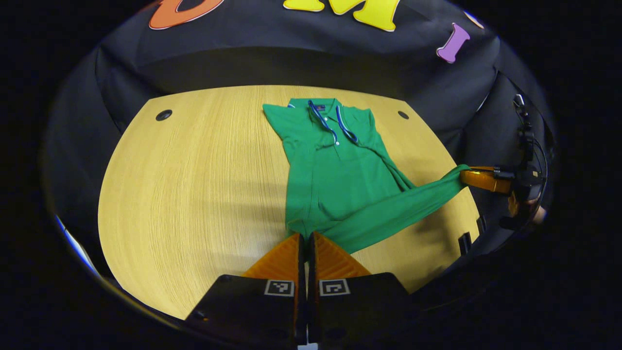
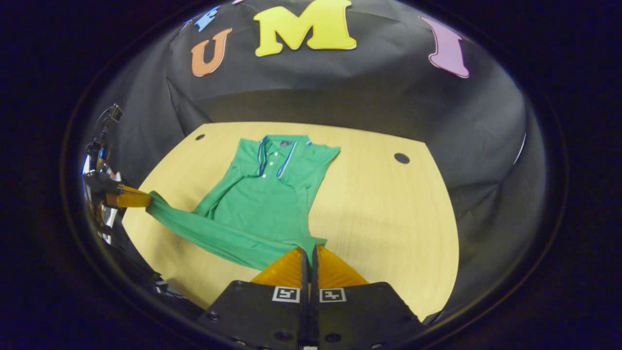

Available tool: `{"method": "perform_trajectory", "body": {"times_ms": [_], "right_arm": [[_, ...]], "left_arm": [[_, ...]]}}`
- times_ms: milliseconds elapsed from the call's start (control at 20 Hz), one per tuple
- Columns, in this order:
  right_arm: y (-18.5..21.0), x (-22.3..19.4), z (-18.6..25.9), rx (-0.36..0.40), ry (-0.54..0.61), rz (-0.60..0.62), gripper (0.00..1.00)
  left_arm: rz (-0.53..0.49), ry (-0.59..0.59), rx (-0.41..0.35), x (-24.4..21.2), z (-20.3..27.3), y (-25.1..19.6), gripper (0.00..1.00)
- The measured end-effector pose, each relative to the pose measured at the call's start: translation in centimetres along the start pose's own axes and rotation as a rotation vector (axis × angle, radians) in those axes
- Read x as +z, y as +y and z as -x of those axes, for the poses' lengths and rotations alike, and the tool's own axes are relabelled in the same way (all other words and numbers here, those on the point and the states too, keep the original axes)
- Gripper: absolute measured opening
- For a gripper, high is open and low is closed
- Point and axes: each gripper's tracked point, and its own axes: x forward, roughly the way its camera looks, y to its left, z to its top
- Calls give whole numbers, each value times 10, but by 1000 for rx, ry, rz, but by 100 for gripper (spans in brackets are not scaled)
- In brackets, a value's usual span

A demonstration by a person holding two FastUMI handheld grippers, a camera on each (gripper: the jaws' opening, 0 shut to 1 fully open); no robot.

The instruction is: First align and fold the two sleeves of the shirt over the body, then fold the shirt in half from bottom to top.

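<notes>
A green long-sleeved polo shirt (image 1: 335, 180) (image 2: 262, 204) lies face up on the wooden table (image 1: 194, 194) (image 2: 384, 218), its collar (image 1: 330, 121) toward the far wall. One long sleeve (image 1: 403, 206) (image 2: 209, 231) is pulled taut as a band across the shirt's lower part, stretched between both grippers. My left gripper (image 1: 306, 237) is shut on the green cloth at the shirt's near edge; in the right gripper view it (image 2: 141, 199) pinches the sleeve's far end at the left. My right gripper (image 2: 308, 249) is likewise shut on the cloth, and it (image 1: 466, 176) holds the sleeve's end at the right table edge.
Two round holes (image 1: 164, 115) (image 1: 403, 115) sit near the table's back corners. The black cloth wall stands right behind the table. Bare wood spreads left of the shirt in the left gripper view and right of it in the right gripper view.
</notes>
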Motion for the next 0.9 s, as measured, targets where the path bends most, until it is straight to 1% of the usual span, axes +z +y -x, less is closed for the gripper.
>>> {"method": "perform_trajectory", "body": {"times_ms": [300, 550, 800, 900], "right_arm": [[-4, 56, -13, -18, -65, -27, 0], [-10, 103, -34, -28, -106, -48, 0], [-14, 154, -70, -19, -147, -52, 0], [-18, 171, -88, -23, -161, -54, 0]], "left_arm": [[-32, -116, 48, 69, -24, 16, 6], [17, -217, 53, 129, -44, 25, 6], [41, -269, 84, 174, -71, 45, 6], [25, -281, 108, 188, -84, 54, 6]]}}
